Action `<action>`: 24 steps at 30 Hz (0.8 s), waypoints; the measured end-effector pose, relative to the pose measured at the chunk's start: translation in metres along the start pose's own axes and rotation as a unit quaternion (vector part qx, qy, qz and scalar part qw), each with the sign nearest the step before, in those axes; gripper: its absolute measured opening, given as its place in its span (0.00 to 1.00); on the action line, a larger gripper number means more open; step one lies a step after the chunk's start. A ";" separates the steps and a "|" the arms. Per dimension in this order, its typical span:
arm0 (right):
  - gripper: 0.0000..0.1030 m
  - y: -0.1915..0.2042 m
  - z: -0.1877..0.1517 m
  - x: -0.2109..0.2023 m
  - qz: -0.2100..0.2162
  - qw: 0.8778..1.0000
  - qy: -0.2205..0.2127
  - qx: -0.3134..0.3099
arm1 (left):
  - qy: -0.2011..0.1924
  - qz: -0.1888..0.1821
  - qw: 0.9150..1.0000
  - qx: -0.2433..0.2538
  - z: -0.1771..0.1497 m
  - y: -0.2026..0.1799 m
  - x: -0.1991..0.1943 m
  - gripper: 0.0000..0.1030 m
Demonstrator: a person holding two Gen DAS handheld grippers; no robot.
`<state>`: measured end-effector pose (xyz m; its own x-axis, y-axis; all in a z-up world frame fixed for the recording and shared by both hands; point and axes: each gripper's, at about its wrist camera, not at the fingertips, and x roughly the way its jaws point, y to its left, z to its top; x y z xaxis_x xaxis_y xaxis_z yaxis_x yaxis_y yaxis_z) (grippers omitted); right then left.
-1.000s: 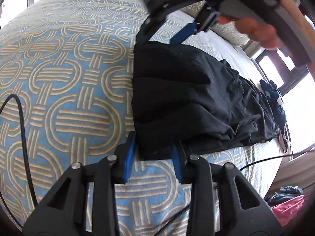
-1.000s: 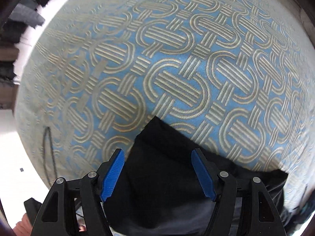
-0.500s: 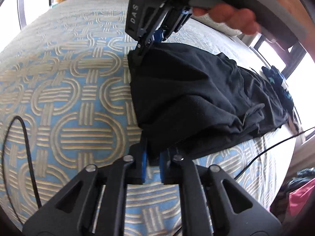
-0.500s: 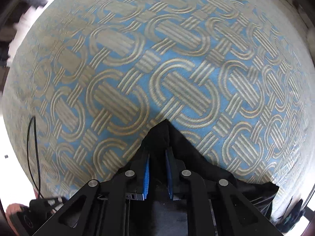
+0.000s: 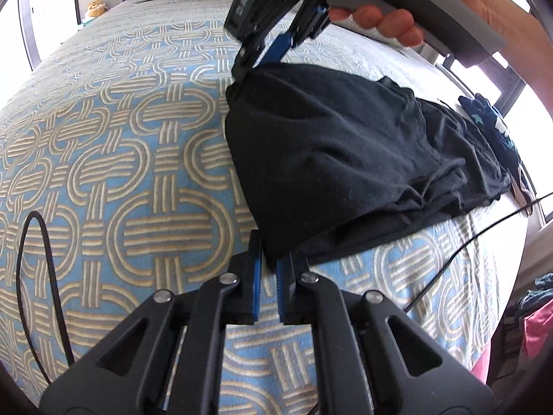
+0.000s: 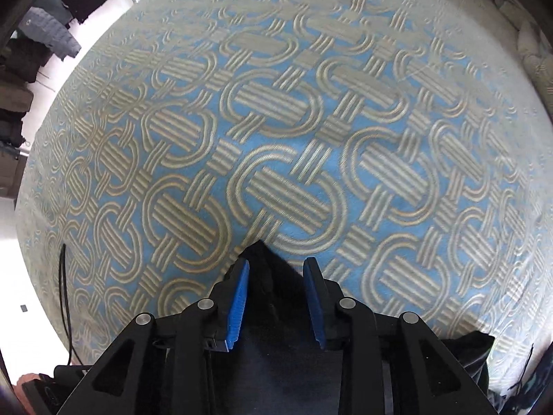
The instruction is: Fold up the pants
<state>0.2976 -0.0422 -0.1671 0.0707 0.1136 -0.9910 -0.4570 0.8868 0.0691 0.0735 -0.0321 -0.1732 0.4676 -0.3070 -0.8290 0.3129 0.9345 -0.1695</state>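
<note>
Black pants (image 5: pixel 345 159) lie folded on a blue and beige patterned bedspread (image 5: pixel 138 173). My left gripper (image 5: pixel 269 273) is shut on their near corner, which rises slightly off the bed. At the far corner, my right gripper (image 5: pixel 257 58) points down, held by a hand (image 5: pixel 387 24). In the right wrist view, that gripper (image 6: pixel 276 266) has its jaws opening. A peak of the black pants (image 6: pixel 273 297) stands loose between the blue pads (image 6: pixel 238 297), which do not press on it.
A black cable (image 5: pixel 41 276) loops over the bedspread at the left, another cable (image 5: pixel 466 245) crosses at the right. A dark patterned garment (image 5: pixel 490 121) lies past the pants. Pink clothes (image 5: pixel 535 325) sit beside the bed. Dark clothes (image 6: pixel 52 34) hang beyond the bedspread (image 6: pixel 311 138).
My left gripper closed on the near corner and lifted it a little. My right gripper closed on the far corner, then its pads parted again.
</note>
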 end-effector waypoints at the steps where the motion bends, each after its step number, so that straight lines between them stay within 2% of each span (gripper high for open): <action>1: 0.31 -0.002 -0.001 -0.006 -0.023 1.000 -0.016 0.002 | 0.004 -0.001 1.000 0.001 -0.002 0.001 0.000 0.08; 2: 0.33 -0.005 -0.003 -0.012 -0.059 0.998 -0.029 0.002 | 0.007 -0.001 1.000 0.001 -0.004 0.002 -0.001 0.08; 4: 0.33 -0.013 -0.008 -0.021 -0.088 0.995 -0.042 0.007 | 0.008 -0.005 1.000 0.001 -0.007 0.004 -0.005 0.08; 8: 0.33 -0.022 -0.030 -0.037 -0.013 0.999 -0.041 0.030 | 0.003 -0.011 1.000 -0.004 -0.007 0.009 -0.018 0.08; 12: 0.34 0.008 -0.060 -0.040 0.026 0.999 -0.044 0.008 | -0.022 -0.044 0.999 -0.023 0.007 0.007 -0.034 0.09; 14: 0.34 0.011 -0.070 -0.027 0.002 0.999 -0.031 0.011 | -0.033 -0.050 0.998 -0.019 0.013 0.001 -0.033 0.17; 15: 0.34 0.008 -0.072 -0.016 -0.020 0.999 -0.021 0.020 | -0.035 -0.052 0.998 -0.013 0.015 -0.003 -0.030 0.27; 16: 0.34 -0.002 -0.074 -0.006 -0.023 0.999 -0.013 0.046 | -0.026 -0.057 0.998 -0.002 0.016 -0.008 -0.020 0.29; 19: 0.34 -0.015 -0.072 -0.008 -0.001 0.995 -0.019 0.102 | 0.027 -0.049 0.998 0.000 0.010 -0.014 0.005 0.29; 22: 0.36 -0.008 -0.071 -0.026 -0.035 0.994 -0.036 0.093 | 0.023 -0.040 0.999 0.012 0.000 -0.014 0.001 0.29; 24: 0.36 -0.005 -0.072 -0.042 -0.017 0.994 -0.058 0.089 | 0.029 -0.032 0.999 0.012 -0.005 -0.009 -0.004 0.29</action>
<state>0.2329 -0.0834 -0.1345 0.1896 0.1249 -0.9739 -0.2887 0.9551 0.0663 0.0653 -0.0382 -0.1711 0.3971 -0.3532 -0.8471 0.3604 0.9088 -0.2101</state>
